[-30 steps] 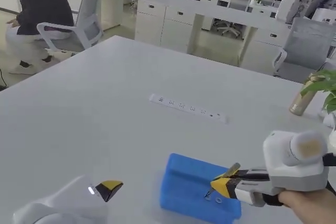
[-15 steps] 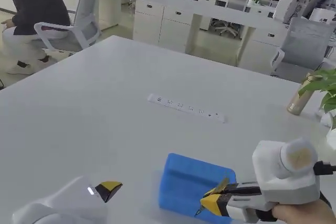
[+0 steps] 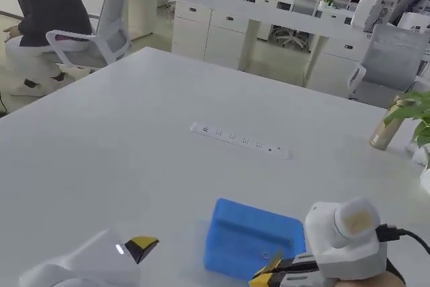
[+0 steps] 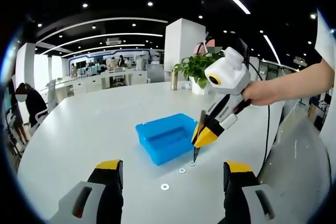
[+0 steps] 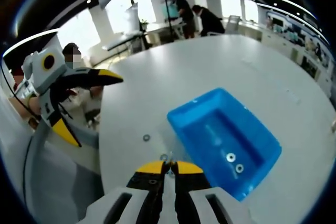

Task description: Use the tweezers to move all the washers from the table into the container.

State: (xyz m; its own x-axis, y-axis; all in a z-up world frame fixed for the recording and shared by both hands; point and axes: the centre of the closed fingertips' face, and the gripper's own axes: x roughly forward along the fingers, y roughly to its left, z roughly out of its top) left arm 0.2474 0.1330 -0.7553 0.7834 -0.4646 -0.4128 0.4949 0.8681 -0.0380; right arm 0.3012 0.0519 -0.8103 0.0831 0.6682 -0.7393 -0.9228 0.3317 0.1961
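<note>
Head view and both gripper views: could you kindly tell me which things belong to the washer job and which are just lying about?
Job: tweezers held in the right tool; washers on the table; blue container, with two washers in it.

Lying about: power strip; bottle; plant; chair.

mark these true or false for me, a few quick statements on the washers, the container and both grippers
1. The blue container has two washers in it. True.
2. The left gripper has its fingers shut. False: they stand wide apart, holding nothing.
3. Loose washers lie on the table beside the container. True.
4. The right gripper holds nothing. False: it is shut on the tweezers, tips down by a washer.
</note>
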